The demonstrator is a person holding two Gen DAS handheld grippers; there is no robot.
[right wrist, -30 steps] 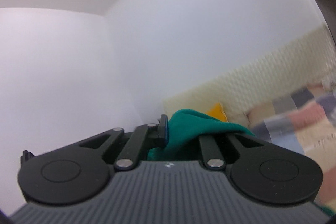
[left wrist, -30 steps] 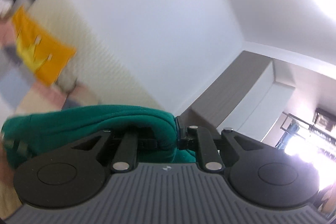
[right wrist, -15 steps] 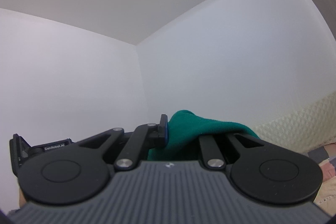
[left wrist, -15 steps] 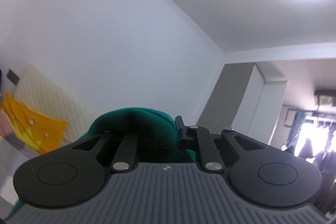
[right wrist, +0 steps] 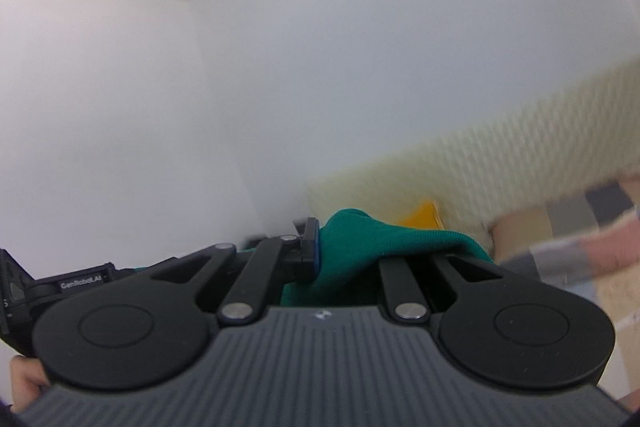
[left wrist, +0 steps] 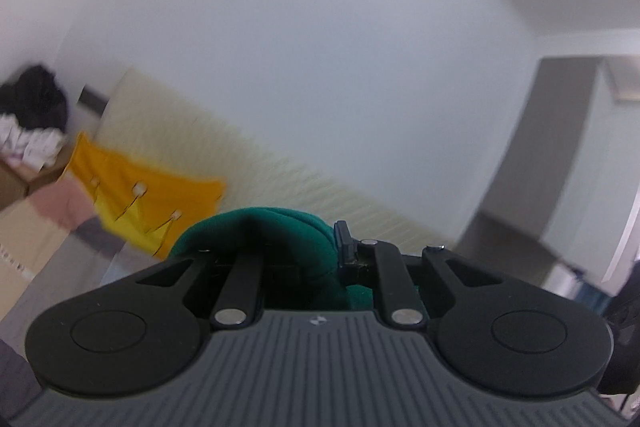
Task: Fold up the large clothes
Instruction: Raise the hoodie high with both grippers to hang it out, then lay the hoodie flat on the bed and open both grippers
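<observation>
Left wrist view: closest in, the left gripper (left wrist: 320,247) is clamped on a bunched fold of the green garment (left wrist: 276,239), and on the other side the right gripper (right wrist: 344,247) pinches another part of the same cloth (right wrist: 380,243); both are held up in the air, pointing level. The step looks like lifting and spreading the garment, so I would keep both grips firm and the held edge taut and even before laying it down. Beyond lie a yellow cloth (left wrist: 148,183), a patchwork cover (right wrist: 580,239) and a cream padded headboard (left wrist: 280,171). The white wall (left wrist: 320,47) stands well behind, leaving free air ahead.
</observation>
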